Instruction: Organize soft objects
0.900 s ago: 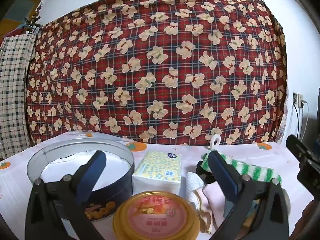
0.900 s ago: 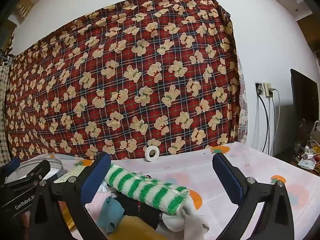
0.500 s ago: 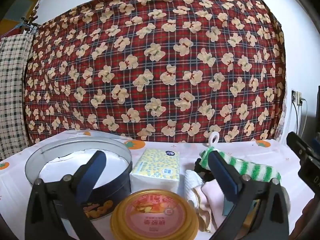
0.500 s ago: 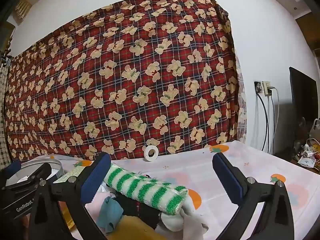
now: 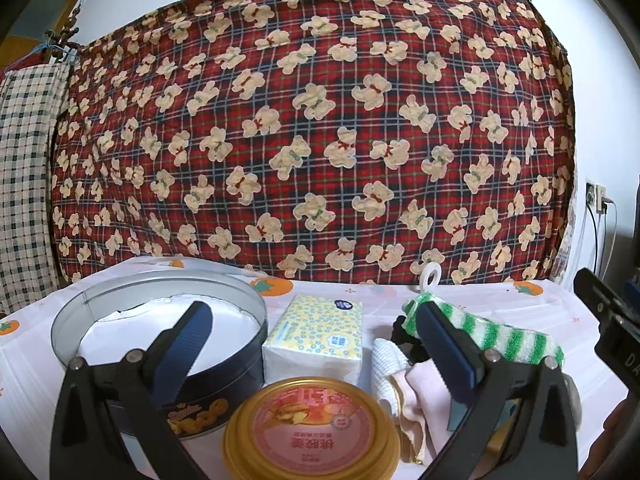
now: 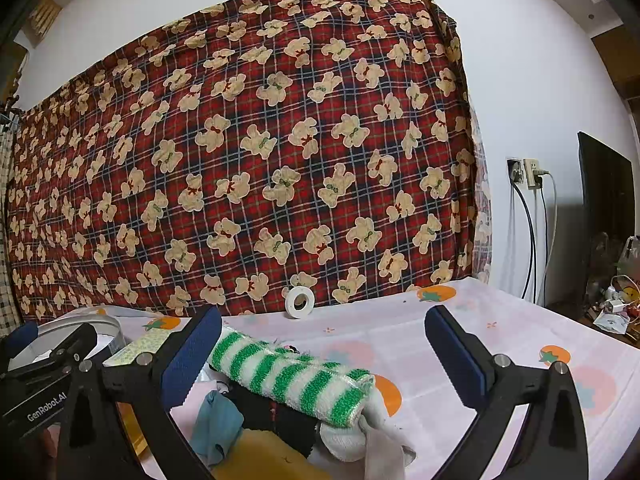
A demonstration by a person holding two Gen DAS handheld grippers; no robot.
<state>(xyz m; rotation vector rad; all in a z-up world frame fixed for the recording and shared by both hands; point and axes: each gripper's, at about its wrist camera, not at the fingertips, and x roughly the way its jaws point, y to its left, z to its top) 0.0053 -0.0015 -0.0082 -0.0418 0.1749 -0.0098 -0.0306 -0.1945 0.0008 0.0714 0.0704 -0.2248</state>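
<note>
A heap of soft cloths lies on the table: a green-and-white striped towel (image 6: pixel 292 376) (image 5: pixel 492 332) on top, with a pink cloth (image 5: pixel 424 396), white socks (image 6: pixel 352 432), a black sock (image 6: pixel 280 412), a teal cloth (image 6: pixel 216 420) and a yellow cloth (image 6: pixel 256 456) around it. An open round cookie tin (image 5: pixel 160 344) stands at the left. My left gripper (image 5: pixel 316 336) hovers open over a tissue pack (image 5: pixel 316 336) and a gold-rimmed lid (image 5: pixel 312 428). My right gripper (image 6: pixel 324 336) is open above the heap, holding nothing.
A roll of white tape (image 6: pixel 300 300) (image 5: pixel 430 276) leans against the red plaid bear blanket (image 6: pixel 260 160) at the table's back. Wall sockets with cables (image 6: pixel 528 216) and a dark screen (image 6: pixel 604 208) are on the right. The tablecloth (image 6: pixel 480 328) has fruit prints.
Both views shift only slightly; the left wrist view tilts down a little. No object has moved, and both grippers stay open.
</note>
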